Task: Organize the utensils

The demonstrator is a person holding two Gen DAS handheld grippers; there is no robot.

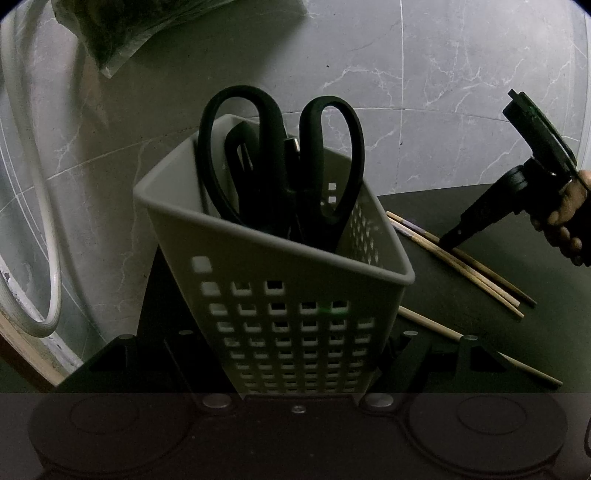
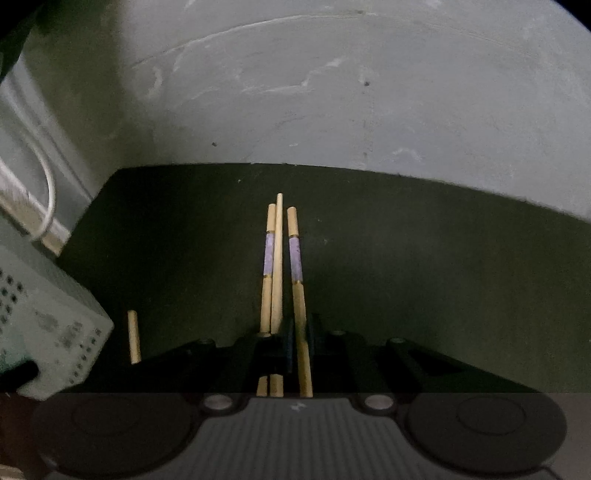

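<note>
Filling the left wrist view, a pale grey perforated plastic utensil basket [image 1: 280, 280] sits clamped between the two fingers of the left gripper [image 1: 295, 354], whose jaws press on its lower walls from either side. The basket is tilted, its rim leaning toward the left. Inside it stand black-handled scissors [image 1: 280, 158], loops up, with the handle of a black slotted utensil [image 1: 240, 162] beside them on the left. The basket sits over a dark mat [image 1: 461, 258] that lies on a grey marbled surface [image 1: 406, 92]. To the right of the basket, several pale wooden chopsticks [image 1: 476, 269] lie on the mat, and one more shows just beside the basket's lower right wall. At the far right a person's hand [image 1: 565, 218] holds the black right gripper [image 1: 448, 242], its tip down at the chopsticks. A white cable [image 1: 48, 236] loops at the left, and a clear plastic bag [image 1: 122, 33] lies at the far top.

From the right wrist view, the right gripper [image 2: 299, 343] has its jaws almost closed on one chopstick with a purple band [image 2: 297, 280], which runs between the fingers. Two more chopsticks lie just left of it, one banded purple, touching each other. A single short stick end [image 2: 133, 336] lies well apart to the left, near the basket's corner [image 2: 55, 317]. Whether the pads truly press the chopstick is hard to tell in the dim light.
</note>
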